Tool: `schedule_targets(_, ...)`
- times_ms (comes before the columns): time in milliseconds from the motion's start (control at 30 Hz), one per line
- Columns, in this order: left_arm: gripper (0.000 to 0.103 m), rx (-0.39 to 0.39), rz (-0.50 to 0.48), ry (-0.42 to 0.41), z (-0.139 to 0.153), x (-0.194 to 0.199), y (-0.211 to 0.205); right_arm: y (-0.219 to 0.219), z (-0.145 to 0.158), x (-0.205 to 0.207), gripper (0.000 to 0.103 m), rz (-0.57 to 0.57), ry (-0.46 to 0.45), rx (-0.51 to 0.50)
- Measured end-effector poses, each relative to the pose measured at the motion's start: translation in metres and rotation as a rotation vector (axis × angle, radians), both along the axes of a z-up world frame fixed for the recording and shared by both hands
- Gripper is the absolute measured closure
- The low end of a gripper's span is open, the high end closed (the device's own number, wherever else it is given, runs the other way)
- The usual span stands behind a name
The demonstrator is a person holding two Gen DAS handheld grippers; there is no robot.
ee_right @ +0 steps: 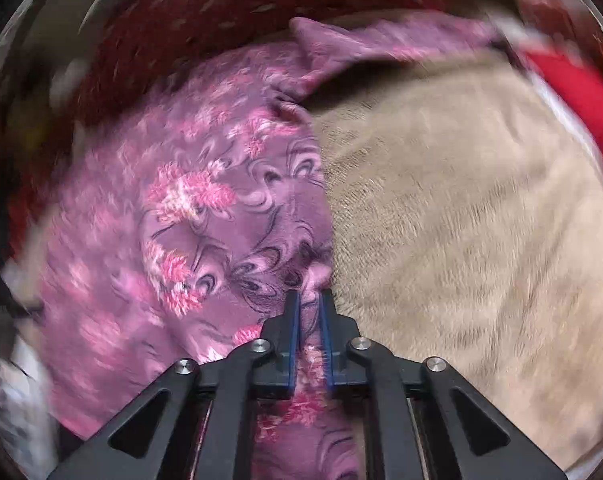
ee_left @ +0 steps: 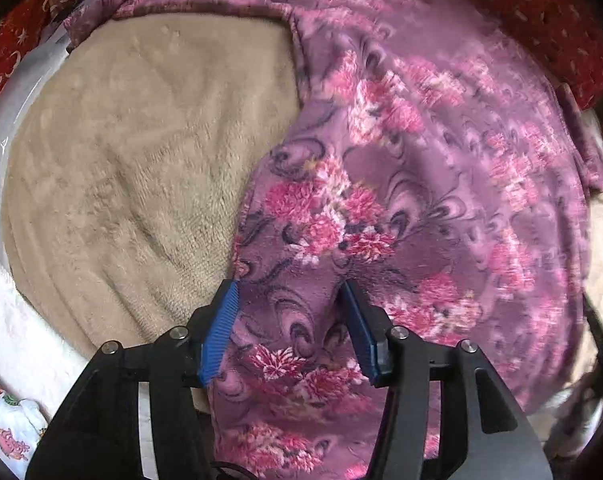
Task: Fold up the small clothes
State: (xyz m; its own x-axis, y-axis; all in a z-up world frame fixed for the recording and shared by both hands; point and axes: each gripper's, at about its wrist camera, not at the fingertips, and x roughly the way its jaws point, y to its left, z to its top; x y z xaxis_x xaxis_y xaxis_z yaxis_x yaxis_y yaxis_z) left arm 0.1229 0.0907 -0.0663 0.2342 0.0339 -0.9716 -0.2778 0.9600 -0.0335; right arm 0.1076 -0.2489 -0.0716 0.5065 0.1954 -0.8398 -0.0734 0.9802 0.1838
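Note:
A purple fleece garment with pink flowers (ee_left: 401, 168) lies spread over a beige plush blanket (ee_left: 141, 152). My left gripper (ee_left: 289, 292) is open, its blue pads (ee_left: 221, 328) straddling the garment's near edge, with cloth lying between the fingers. In the right wrist view the same garment (ee_right: 189, 208) lies to the left of the beige blanket (ee_right: 481, 220). My right gripper (ee_right: 310, 300) is nearly closed on a pinched fold of the garment's edge. That view is motion-blurred.
Dark red patterned fabric (ee_left: 541, 12) lies beyond the garment. White cloth (ee_left: 17, 332) and a printed white piece (ee_left: 9, 428) lie at the left. A bright red item (ee_right: 573, 88) sits at the far right of the blanket.

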Motion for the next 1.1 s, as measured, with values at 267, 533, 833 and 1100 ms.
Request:
schedule_targets(267,0.038,-0.016,-0.055,-0.01,-0.004,-0.009,-0.005,-0.155,0.055,0.04,0.059,-0.363,-0.121,0.322)
schedule_targets(533,0.03,-0.082,-0.013,0.006,-0.012,-0.013,0.013,-0.291,0.021,0.121,0.048,-0.788,-0.138,0.698)
schedule_targets(833,0.031,-0.122,-0.097,-0.09,0.028,0.042,0.012,-0.299,-0.005,0.183,0.068,-0.886,-0.169,0.701)
schedule_targets(1100,0.031,-0.161,-0.066,-0.117,0.019,0.101,0.001,-0.334,0.053,0.148,0.096,-0.903,-0.29,0.45)
